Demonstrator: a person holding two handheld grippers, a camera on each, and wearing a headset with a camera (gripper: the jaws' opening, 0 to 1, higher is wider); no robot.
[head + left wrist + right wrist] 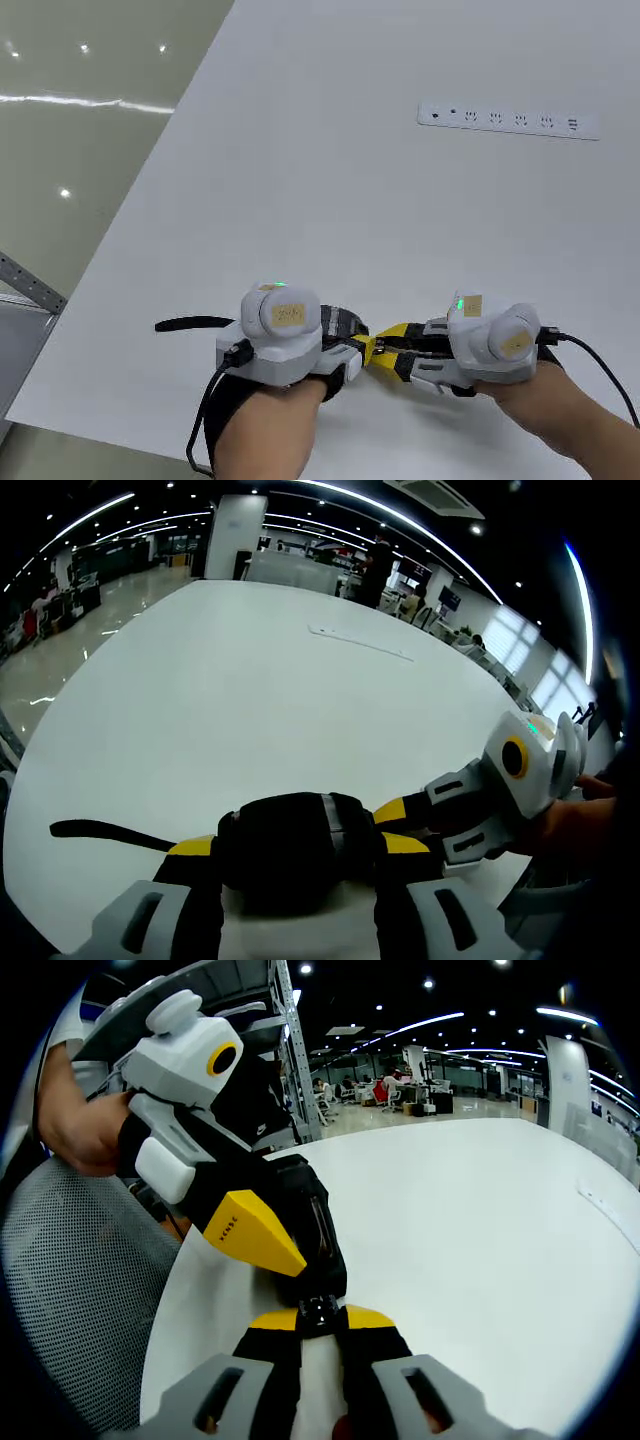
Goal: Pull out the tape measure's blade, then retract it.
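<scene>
A black tape measure (295, 845) sits between the yellow-tipped jaws of my left gripper (298, 848), which is shut on its case. Its black wrist strap (100, 832) trails out on the white table. In the head view the left gripper (345, 345) holds the case (340, 323) near the table's front edge. My right gripper (385, 350) points at it from the right. In the right gripper view my right gripper (322, 1316) is shut on the small blade hook (320, 1309) at the mouth of the case (312, 1222). No length of blade shows between hook and case.
A white power strip (508, 120) lies flat at the far right of the table (330, 170). The table's left edge (110, 250) drops to a glossy floor. A grey mesh chair (80, 1300) and a metal rack (290, 1050) stand behind the left hand.
</scene>
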